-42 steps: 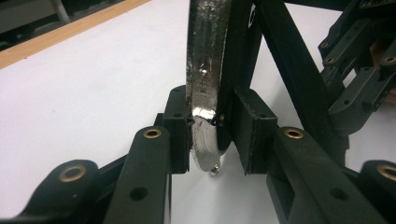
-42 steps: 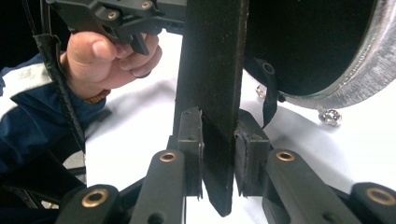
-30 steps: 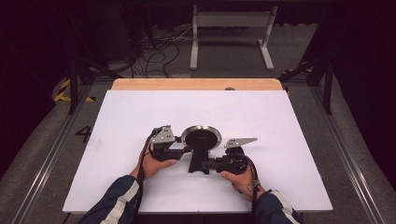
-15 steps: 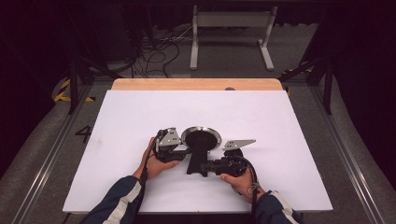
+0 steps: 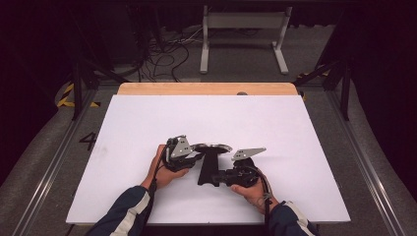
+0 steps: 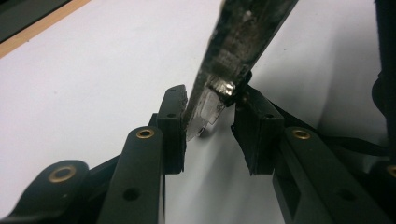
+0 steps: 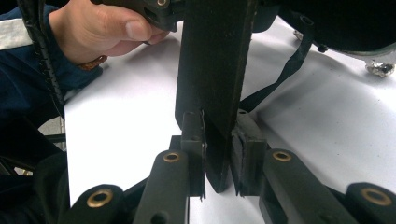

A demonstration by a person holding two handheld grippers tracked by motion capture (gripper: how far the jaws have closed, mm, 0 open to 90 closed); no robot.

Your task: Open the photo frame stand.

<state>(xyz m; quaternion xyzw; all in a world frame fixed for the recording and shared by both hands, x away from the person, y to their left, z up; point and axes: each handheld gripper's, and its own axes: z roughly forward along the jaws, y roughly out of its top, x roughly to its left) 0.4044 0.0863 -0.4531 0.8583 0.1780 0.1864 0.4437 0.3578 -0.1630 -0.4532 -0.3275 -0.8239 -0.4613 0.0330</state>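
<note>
Pan point(image 5: 212, 146): lifted off tabletop point(image 5: 295, 128), tilted.
Left hand-held gripper point(image 5: 189, 156): clamps rim point(image 6: 219, 88), steadying.
Right hand-held gripper point(image 5: 221, 177): grips handle point(image 7: 212, 70), bearing weight.

A white sheet point(image 5: 275, 128) covers the table; only a wooden strip point(image 5: 206, 89) stays bare at the far edge. A black pan point(image 5: 212, 156) stands tilted on it.

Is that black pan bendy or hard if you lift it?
Probably hard: the pan looks unbent though held just by its rim and handle. Maybe heavy for its size, since it's gripped at two spots. The shiny rim might slip.
</note>
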